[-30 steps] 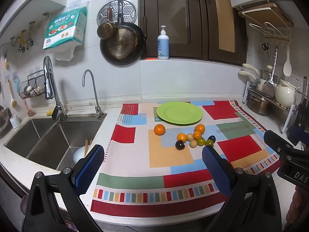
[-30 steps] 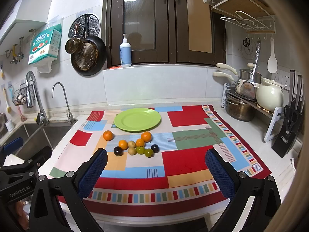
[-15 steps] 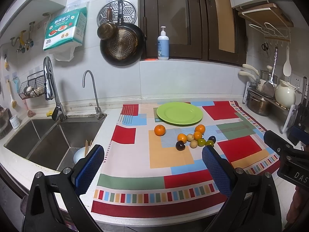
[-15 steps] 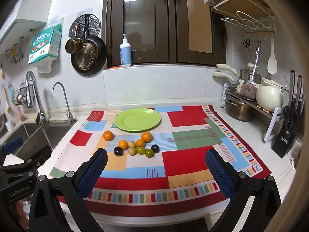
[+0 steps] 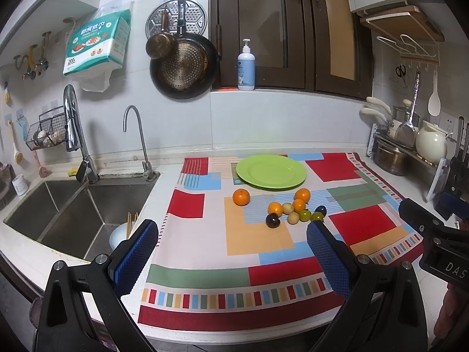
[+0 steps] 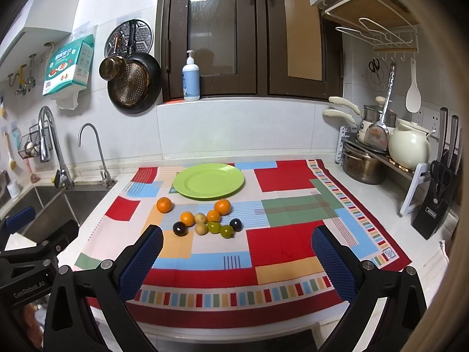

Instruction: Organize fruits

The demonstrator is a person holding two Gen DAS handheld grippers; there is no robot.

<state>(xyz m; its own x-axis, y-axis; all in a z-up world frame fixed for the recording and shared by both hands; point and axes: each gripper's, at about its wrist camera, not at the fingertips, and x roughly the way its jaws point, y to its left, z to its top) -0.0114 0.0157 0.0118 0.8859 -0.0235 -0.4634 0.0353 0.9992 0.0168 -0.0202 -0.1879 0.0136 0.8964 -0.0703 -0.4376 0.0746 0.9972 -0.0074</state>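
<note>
An empty green plate (image 5: 271,171) (image 6: 208,180) sits at the back of a colourful patchwork cloth (image 5: 258,240) (image 6: 281,246). In front of it lies a cluster of small fruits: several oranges (image 5: 241,197) (image 6: 164,204), two tan ones (image 5: 292,218) (image 6: 201,229), two green ones (image 5: 304,215) (image 6: 226,231) and two dark plums (image 5: 272,220) (image 6: 179,228). My left gripper (image 5: 231,252) is open and empty, held back over the cloth's front edge. My right gripper (image 6: 237,255) is open and empty, also at the front edge.
A steel sink (image 5: 67,205) with two taps lies left of the cloth; a white bowl with chopsticks (image 5: 120,234) sits in it. A rack with pots and a cream kettle (image 6: 409,146) and a knife block (image 6: 436,205) stand at the right.
</note>
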